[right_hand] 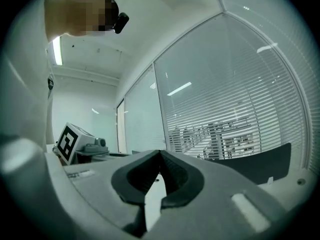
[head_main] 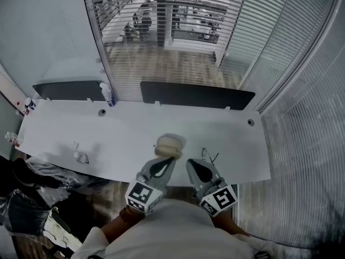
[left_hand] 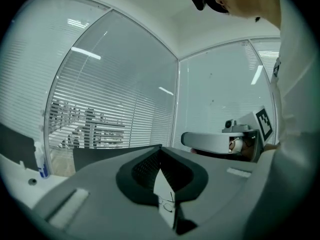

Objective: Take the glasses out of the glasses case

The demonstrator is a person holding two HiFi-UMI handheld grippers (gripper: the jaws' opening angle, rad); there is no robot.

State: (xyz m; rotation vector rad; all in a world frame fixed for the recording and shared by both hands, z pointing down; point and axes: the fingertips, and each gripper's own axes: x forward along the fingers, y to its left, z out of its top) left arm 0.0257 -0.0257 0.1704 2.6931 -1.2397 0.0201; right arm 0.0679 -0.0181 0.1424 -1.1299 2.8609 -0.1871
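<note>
- Head view: white surface (head_main: pixel 135 134) across mid-frame. Beige glasses case (head_main: pixel 170 144) resting on it, low centre, near the front edge.
- Glasses (head_main: pixel 208 155), thin dark frame, lying on the surface outside the glasses case, just to its right and apart from it.
- Left tool (head_main: pixel 170 158) at lower centre, jaws closed together, tips just below the glasses case. Contact with it not clear from here.
- Right tool (head_main: pixel 190 161) beside the left one, jaws closed, gripping nothing, just left of the glasses.
- Spray bottle (head_main: pixel 108 94) at upper left on the back edge. Two dark panels (head_main: pixel 197 95) behind the surface, slatted blinds (head_main: pixel 161 15) above.
- Left gripper view: jaws met at the tips, nothing held between them. Aimed level at blinds and a glass wall. Right tool visible at right mid-frame. Glasses case not in frame.
- Right gripper view: jaws together, empty. Left tool showing at left mid-frame, blinds filling the right half, a dark panel at lower right. Neither glasses nor glasses case identifiable here.
</note>
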